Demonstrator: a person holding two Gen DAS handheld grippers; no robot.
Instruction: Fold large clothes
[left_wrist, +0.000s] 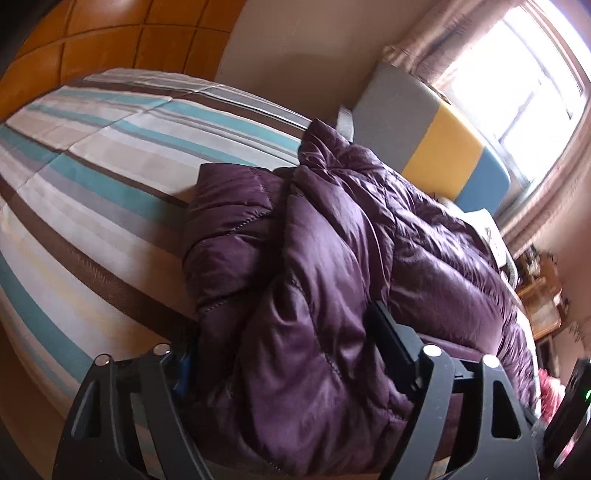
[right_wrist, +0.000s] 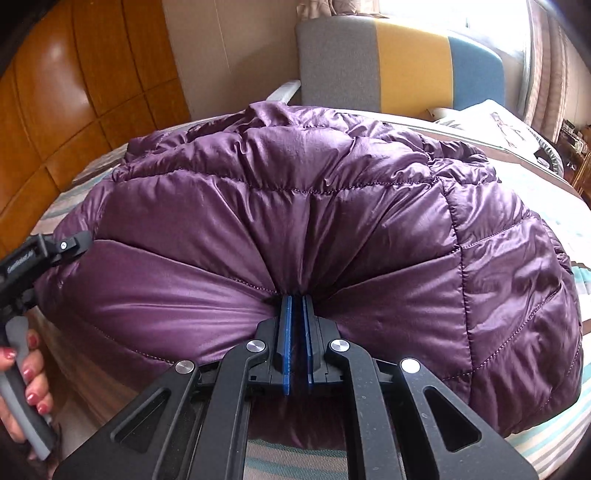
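Note:
A purple quilted down jacket (left_wrist: 314, 258) lies bunched on the striped bed (left_wrist: 92, 184). My left gripper (left_wrist: 288, 347) stands wide at the jacket's near end, with a thick puffed fold between its fingers; one blue pad (left_wrist: 183, 369) sits against the fold's left side. In the right wrist view the jacket (right_wrist: 295, 206) spreads across the bed, and my right gripper (right_wrist: 297, 299) is shut on its near hem, with the fabric puckered into the blue pads. The left gripper's body (right_wrist: 48, 251) shows at the jacket's left edge, held by a hand (right_wrist: 29, 373).
A grey, yellow and blue padded headboard (right_wrist: 406, 62) stands behind the jacket, with a bright window (left_wrist: 517, 74) beyond it. Wooden wardrobe doors (right_wrist: 74, 92) rise on the left. A white pillow (right_wrist: 498, 122) lies at the far right of the bed. A small wooden table (left_wrist: 543, 302) stands beside the bed.

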